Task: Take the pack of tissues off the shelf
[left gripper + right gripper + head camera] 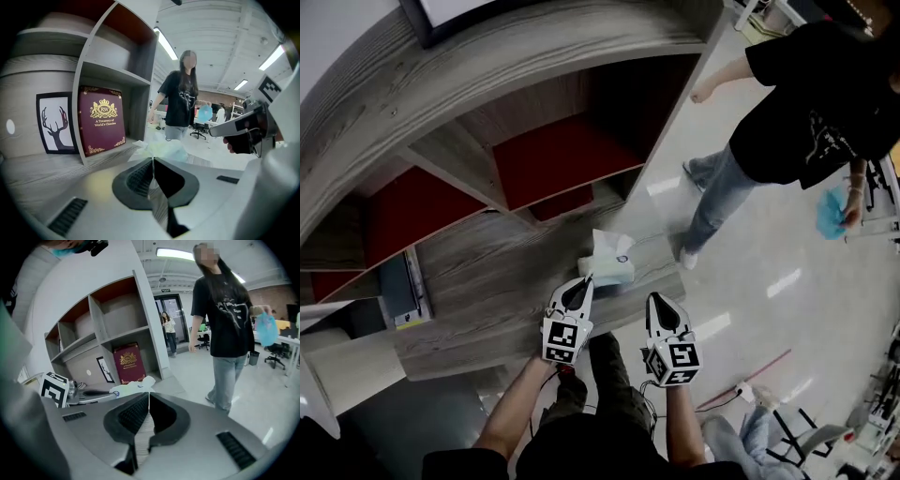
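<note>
left gripper (582, 285) jaws together, empty, tip just beside tissue pack (610, 262) | right gripper (659, 302) jaws together, empty | pack on shelf (487, 272)

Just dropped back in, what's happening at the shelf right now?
A person holds a gripper in each hand at the grey wood-grain shelf. The left gripper is shut and empty, its tip close by the pale green soft pack of tissues, which lies on the ledge, not yet grasped. The right gripper, also shut and empty, hangs to its right. A bystander in a black T-shirt stands nearby.
</note>
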`<move>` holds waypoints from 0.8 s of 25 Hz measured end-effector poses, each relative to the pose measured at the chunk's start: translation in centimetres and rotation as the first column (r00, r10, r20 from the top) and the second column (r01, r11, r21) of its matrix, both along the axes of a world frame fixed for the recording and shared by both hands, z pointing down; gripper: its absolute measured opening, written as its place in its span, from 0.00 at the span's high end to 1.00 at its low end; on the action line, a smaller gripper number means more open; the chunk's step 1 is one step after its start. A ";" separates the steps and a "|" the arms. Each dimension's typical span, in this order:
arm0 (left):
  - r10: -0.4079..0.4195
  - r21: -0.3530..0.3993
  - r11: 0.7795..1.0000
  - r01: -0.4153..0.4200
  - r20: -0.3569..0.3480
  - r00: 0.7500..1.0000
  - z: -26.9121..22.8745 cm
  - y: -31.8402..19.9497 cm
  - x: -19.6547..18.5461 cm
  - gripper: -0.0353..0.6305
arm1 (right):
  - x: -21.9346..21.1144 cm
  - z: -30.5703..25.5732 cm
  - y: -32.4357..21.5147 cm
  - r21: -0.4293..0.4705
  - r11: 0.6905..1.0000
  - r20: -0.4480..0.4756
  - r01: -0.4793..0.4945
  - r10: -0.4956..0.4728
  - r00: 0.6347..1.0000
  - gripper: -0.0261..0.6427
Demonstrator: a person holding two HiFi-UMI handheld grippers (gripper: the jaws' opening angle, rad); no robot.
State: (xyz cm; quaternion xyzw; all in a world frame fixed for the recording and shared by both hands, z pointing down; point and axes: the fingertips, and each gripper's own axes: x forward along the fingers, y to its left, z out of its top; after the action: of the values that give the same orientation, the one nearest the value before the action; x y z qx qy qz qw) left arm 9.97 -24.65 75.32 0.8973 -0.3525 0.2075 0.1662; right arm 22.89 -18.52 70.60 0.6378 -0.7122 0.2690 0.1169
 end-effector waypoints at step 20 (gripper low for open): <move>0.062 -0.075 0.995 -0.063 -0.024 0.998 1.9 1.7 1.0 0.55 | -0.3 0.2 -0.3 0.000 1.000 0.011 0.018 -0.018 1.000 0.92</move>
State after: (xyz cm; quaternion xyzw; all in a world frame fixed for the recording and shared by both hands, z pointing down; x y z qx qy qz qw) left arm 10.97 -22.91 77.19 0.9031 -0.3143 0.2160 0.1973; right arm 22.61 -18.85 70.84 0.6299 -0.7186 0.2713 0.1155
